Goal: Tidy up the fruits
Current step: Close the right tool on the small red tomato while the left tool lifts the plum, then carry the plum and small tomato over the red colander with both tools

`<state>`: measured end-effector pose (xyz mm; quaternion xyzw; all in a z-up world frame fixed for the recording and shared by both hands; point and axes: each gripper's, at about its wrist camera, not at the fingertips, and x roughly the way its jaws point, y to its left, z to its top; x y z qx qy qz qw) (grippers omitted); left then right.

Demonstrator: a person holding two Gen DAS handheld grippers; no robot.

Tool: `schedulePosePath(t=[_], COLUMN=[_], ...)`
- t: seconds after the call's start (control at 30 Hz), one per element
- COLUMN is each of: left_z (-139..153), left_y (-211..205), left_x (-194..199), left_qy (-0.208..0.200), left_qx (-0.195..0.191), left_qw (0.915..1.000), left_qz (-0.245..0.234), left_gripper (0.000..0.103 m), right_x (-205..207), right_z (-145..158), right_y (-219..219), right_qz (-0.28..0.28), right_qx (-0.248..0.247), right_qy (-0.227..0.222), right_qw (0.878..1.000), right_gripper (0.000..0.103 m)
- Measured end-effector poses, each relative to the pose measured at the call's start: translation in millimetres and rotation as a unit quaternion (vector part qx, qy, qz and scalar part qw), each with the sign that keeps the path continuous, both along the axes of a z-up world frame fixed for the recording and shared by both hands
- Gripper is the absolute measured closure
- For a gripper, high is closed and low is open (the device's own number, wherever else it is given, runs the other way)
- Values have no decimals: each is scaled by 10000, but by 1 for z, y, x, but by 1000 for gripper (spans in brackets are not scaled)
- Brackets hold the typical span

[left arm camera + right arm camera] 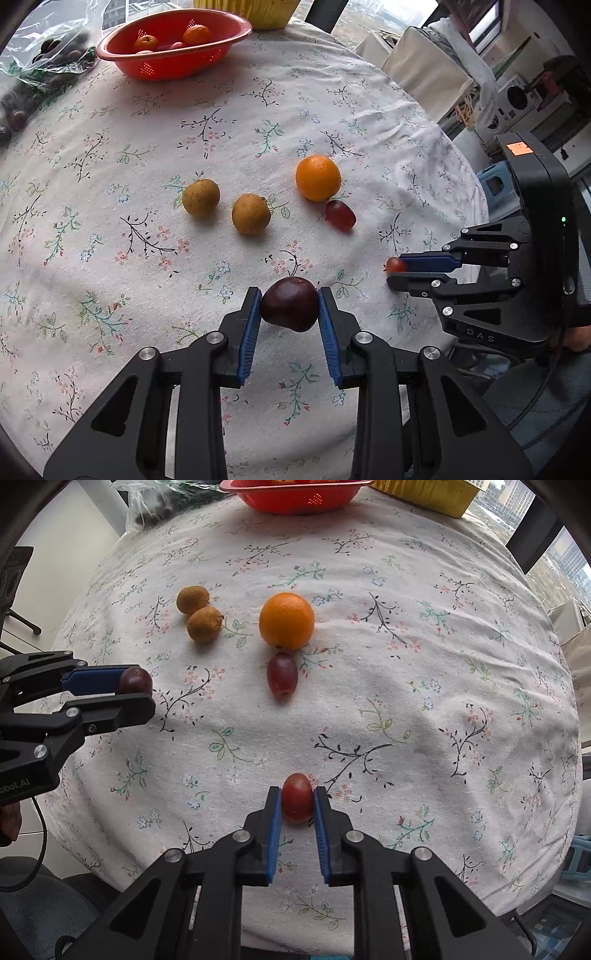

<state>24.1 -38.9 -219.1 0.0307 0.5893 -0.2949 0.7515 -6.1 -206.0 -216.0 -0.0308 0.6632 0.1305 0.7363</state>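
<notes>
My left gripper (pixel 290 295) is shut on a dark purple plum (pixel 290 308), its blue pads pressing both sides; the same plum (pixel 135 681) shows at the left of the right wrist view. My right gripper (pixel 297 794) is shut on a small red cherry tomato (pixel 297 801), also seen at the right of the left wrist view as the tomato (pixel 394 264). On the floral tablecloth lie an orange (pixel 318 178), a red grape (pixel 340 215) beside it, and two brownish-yellow round fruits (pixel 201 197) (pixel 250 214). A red colander basket (pixel 173 61) at the far edge holds tangerines.
A clear plastic bag (pixel 40 62) with dark fruit lies at the far left by the basket. A yellow container (pixel 424 496) stands behind the basket. The table's rounded edge (pixel 469 177) drops off at the right, with household clutter beyond.
</notes>
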Motion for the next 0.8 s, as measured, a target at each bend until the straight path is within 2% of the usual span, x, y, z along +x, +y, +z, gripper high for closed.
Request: schedulePosePath(t=[0.2, 0.43, 0.6, 0.8], left_z=[3, 13, 24, 42], left_y=[9, 20, 32, 54], left_x=[1, 15, 39, 85], left_qy=[-33, -99, -195, -378], left_qx=[-17, -60, -66, 8], left_qw=[10000, 9993, 9977, 9936], left_qz=[91, 353, 652, 1066], left_gripper=[74, 74, 74, 74], right_x=[8, 22, 47, 98], right_z=[8, 18, 25, 32], right_y=[-17, -35, -62, -103], right_qz=[-436, -858, -1099, -1522], right_qx=[489, 815, 825, 793], right_qy=[106, 75, -44, -248], right_qw=[9978, 9929, 9905, 9848], right_gripper=[84, 84, 84, 84])
